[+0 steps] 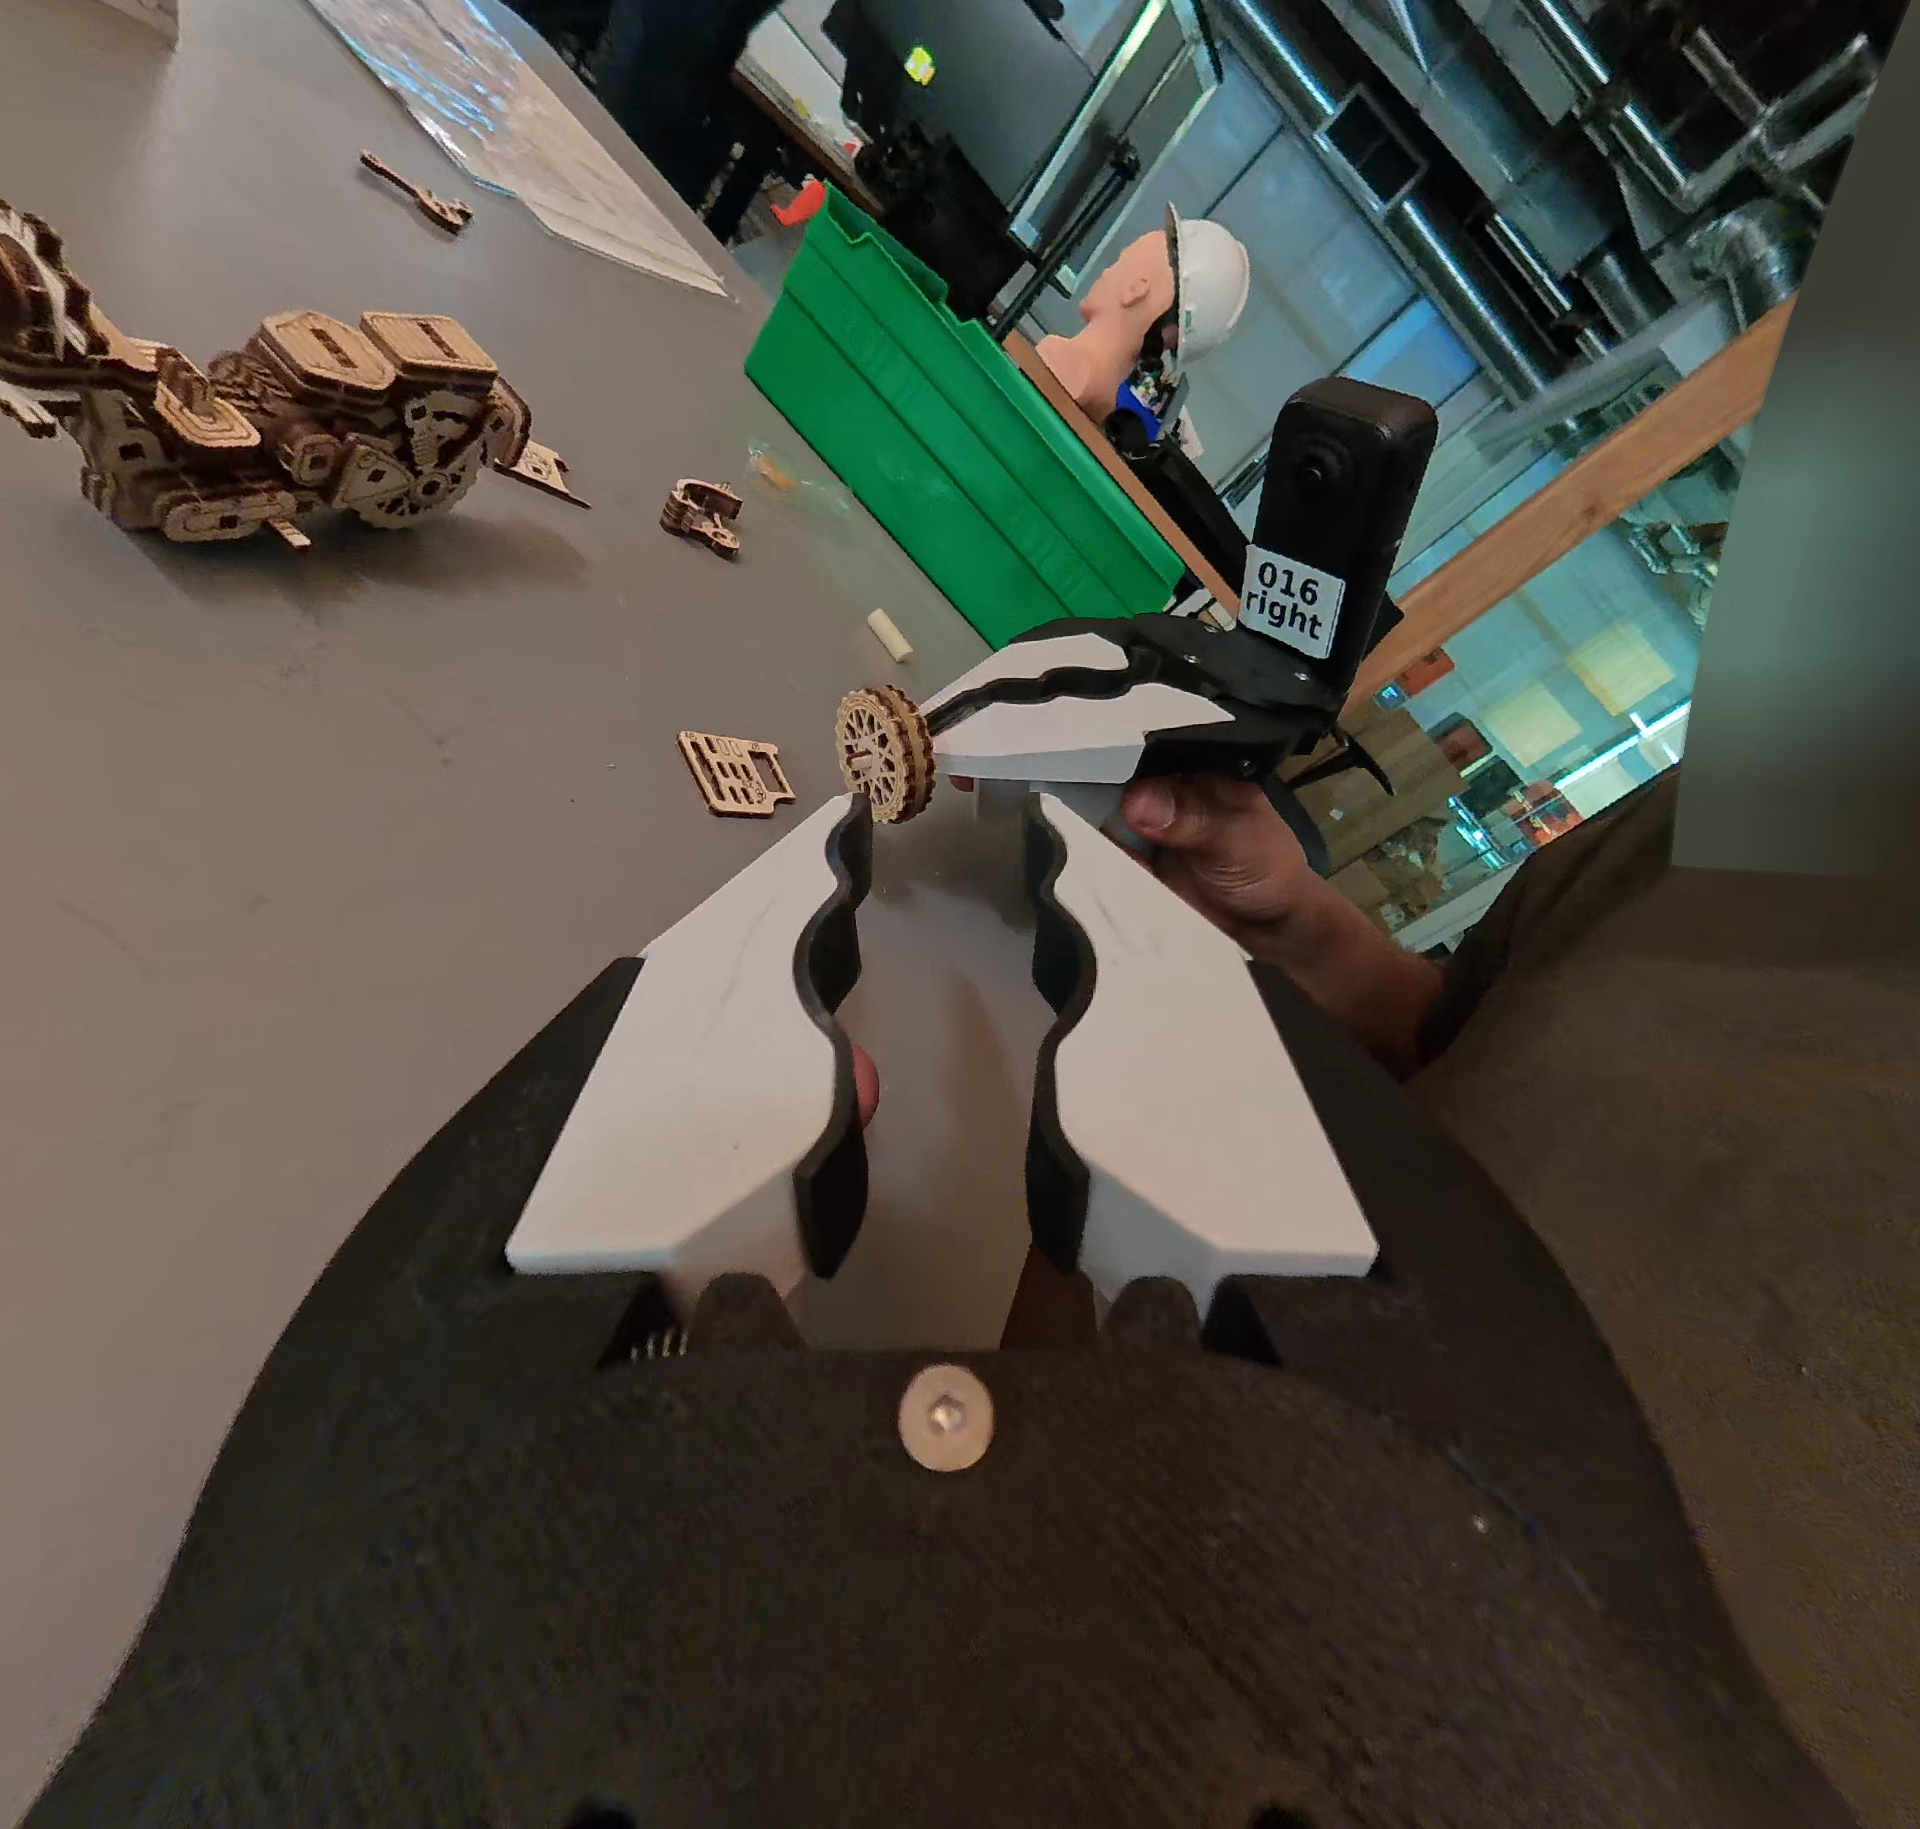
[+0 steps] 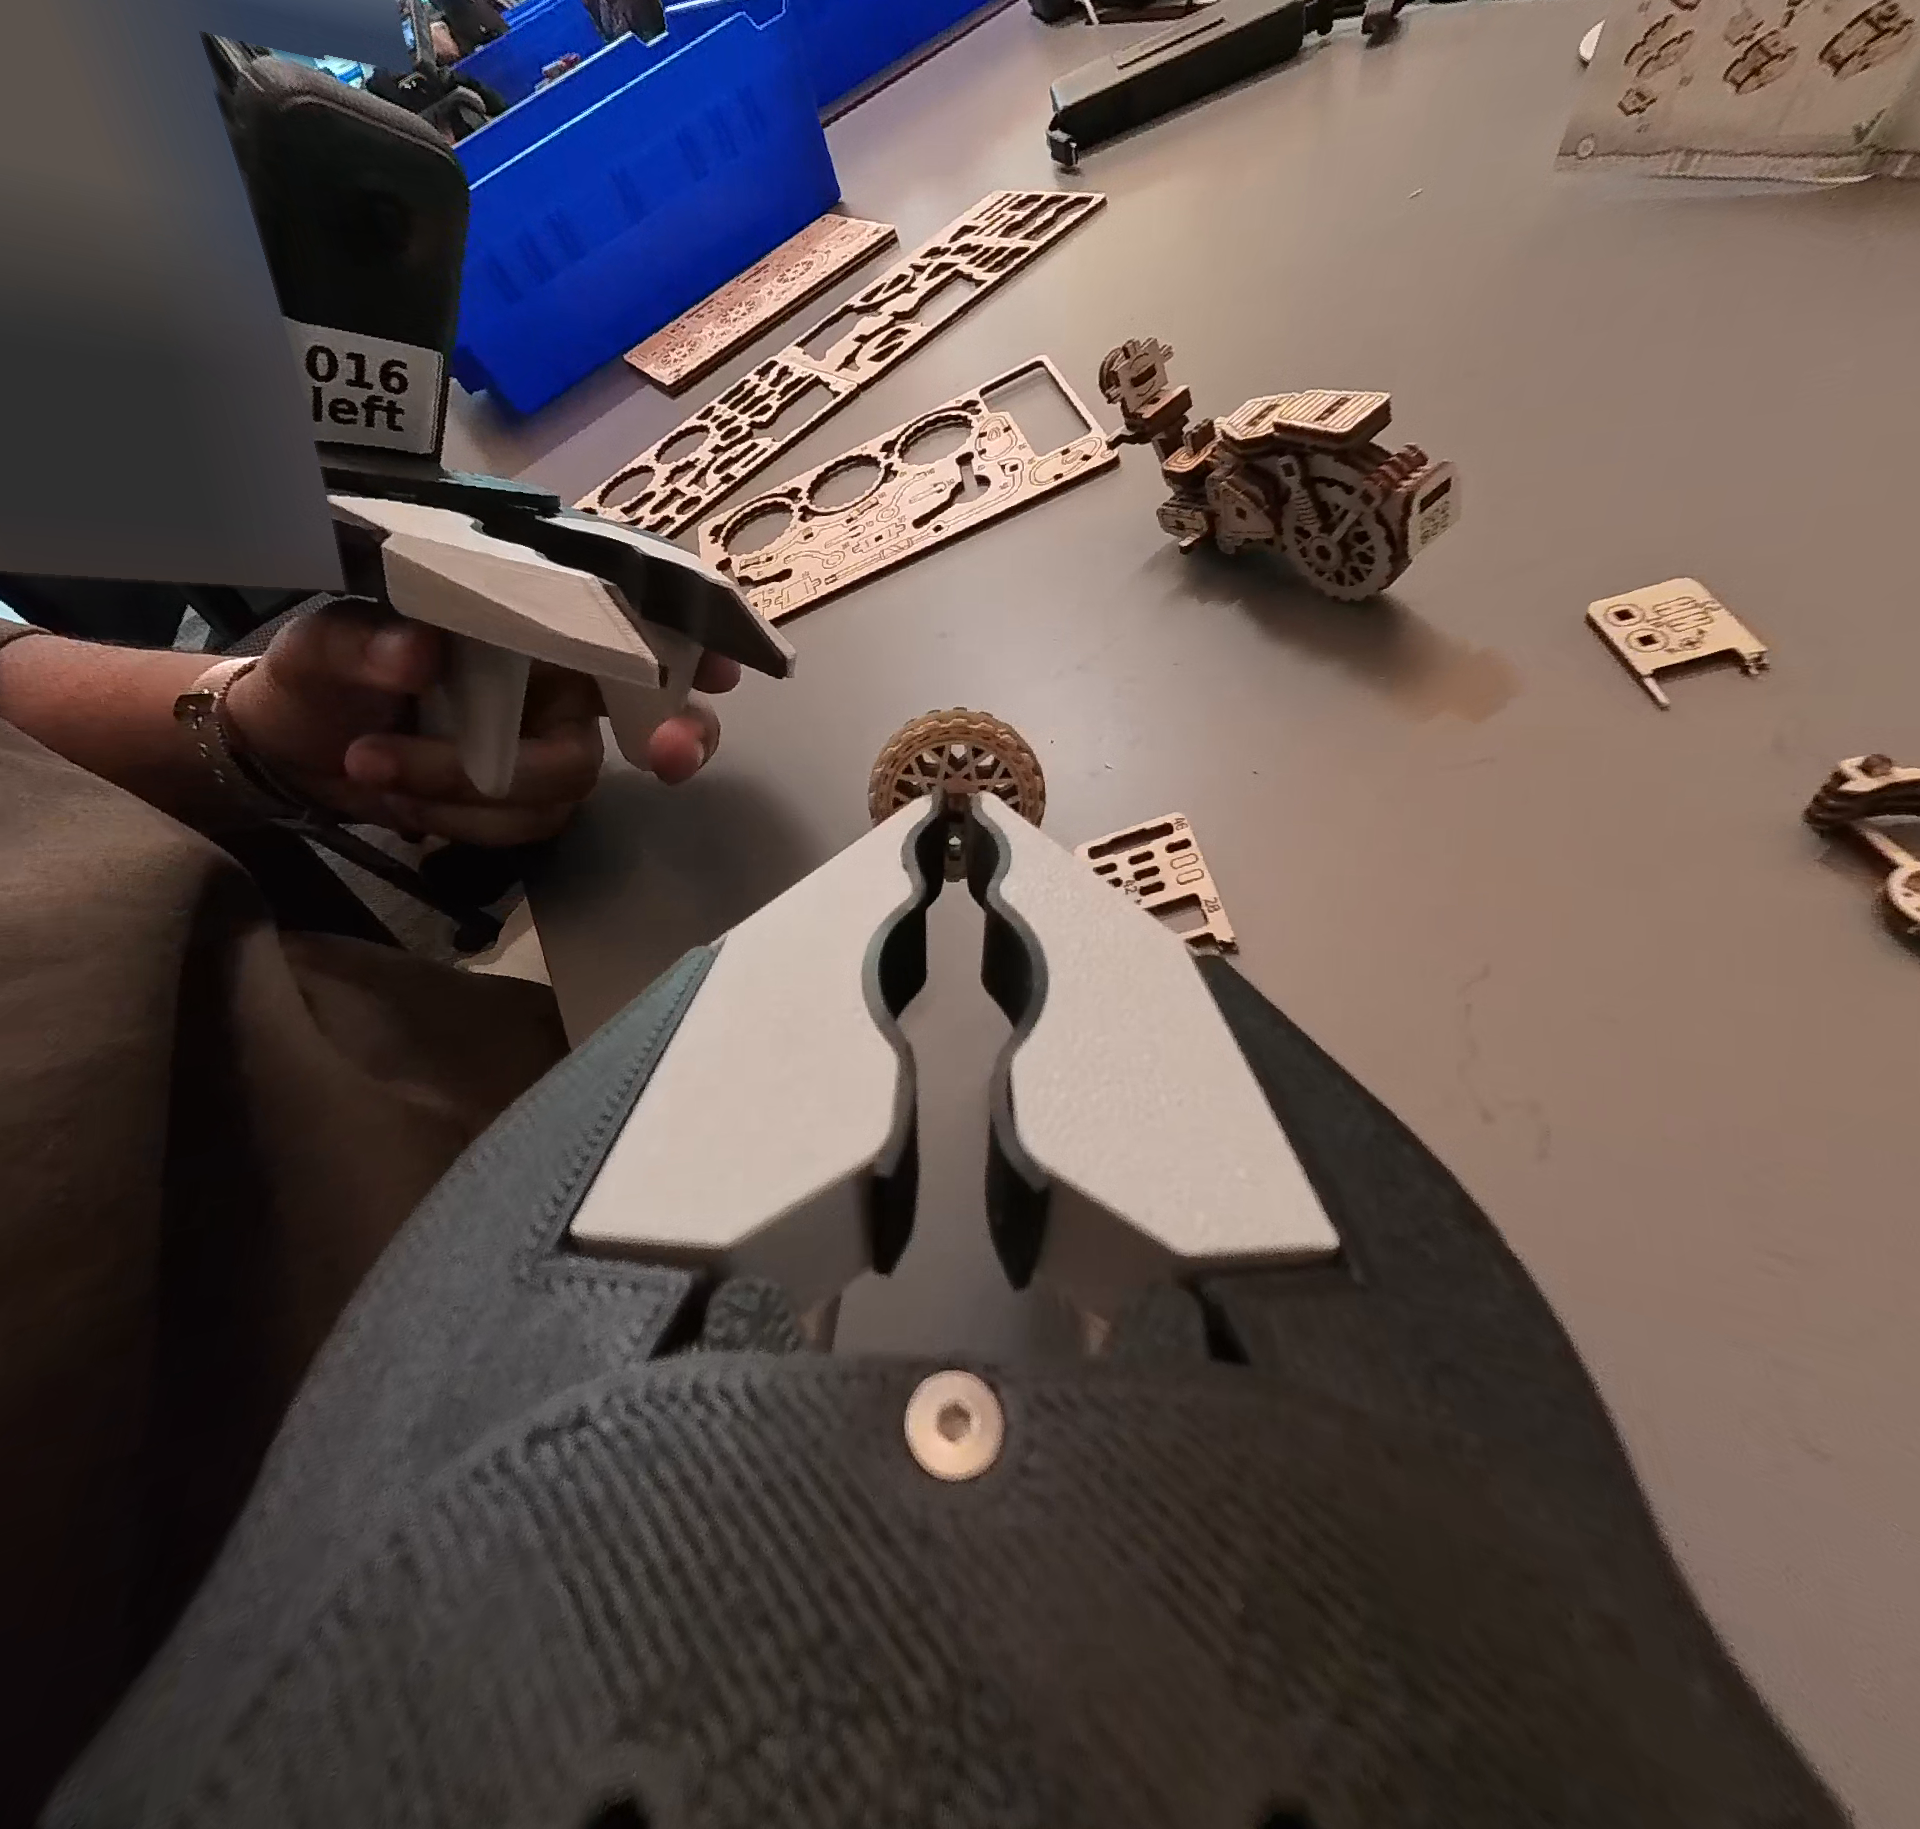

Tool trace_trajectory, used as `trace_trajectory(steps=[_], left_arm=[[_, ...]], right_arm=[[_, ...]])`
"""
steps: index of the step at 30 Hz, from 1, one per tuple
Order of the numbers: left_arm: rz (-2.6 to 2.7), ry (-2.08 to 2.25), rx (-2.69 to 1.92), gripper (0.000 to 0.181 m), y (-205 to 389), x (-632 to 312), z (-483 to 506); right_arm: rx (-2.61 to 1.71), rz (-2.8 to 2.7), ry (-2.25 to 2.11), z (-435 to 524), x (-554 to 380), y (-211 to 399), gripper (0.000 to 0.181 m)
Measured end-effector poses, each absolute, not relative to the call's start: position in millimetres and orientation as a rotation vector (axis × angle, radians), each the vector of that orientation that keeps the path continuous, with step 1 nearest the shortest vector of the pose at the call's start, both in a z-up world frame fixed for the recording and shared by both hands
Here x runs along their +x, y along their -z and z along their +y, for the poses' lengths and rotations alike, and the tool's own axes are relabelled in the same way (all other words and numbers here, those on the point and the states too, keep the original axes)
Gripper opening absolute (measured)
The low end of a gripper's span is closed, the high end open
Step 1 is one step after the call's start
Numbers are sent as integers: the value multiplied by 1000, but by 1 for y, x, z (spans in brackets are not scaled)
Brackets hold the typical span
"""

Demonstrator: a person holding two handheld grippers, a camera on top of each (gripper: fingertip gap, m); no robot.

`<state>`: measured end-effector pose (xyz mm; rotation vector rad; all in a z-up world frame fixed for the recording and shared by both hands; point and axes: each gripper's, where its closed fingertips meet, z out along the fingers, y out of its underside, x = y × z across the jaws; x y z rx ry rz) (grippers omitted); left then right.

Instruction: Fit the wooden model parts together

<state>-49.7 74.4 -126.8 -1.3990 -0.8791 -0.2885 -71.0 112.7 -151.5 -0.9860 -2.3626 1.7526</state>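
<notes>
My right gripper [image 2: 956,815] is shut on a small wooden wheel [image 2: 956,756], held by its axle just above the grey table; the wheel also shows in the left wrist view [image 1: 883,755], at the right gripper's tips [image 1: 933,735]. My left gripper [image 1: 951,823] is open and empty, its tips just below and beside the wheel; in the right wrist view [image 2: 727,652] it hangs to the left. The partly built wooden motorcycle [image 1: 301,429] lies on the table to the far left, and shows in the right wrist view [image 2: 1299,491] ahead to the right.
Loose wooden pieces lie around: a flat slotted piece [image 1: 736,773], a small sub-assembly [image 1: 704,516], a thin strip [image 1: 416,192]. Punched-out wooden sheets [image 2: 894,491], a flat tab piece [image 2: 1675,633] and a blue bin [image 2: 644,221] lie ahead. A green bin [image 1: 935,439] stands past the table edge. Spacing between my two grippers at the tips: around 6 centimetres. The partly built wooden motorcycle [image 1: 301,429] is about 12 centimetres from both grippers' fingertips. It is also in sight in the right wrist view [image 2: 1216,471].
</notes>
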Motion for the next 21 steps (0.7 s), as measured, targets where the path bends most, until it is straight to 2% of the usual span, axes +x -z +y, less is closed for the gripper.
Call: trace_trajectory(steps=[21], left_arm=[[-882, 176, -1474, 33, 131, -61, 82]], right_arm=[[-1048, -2257, -1849, 128, -83, 138, 0]])
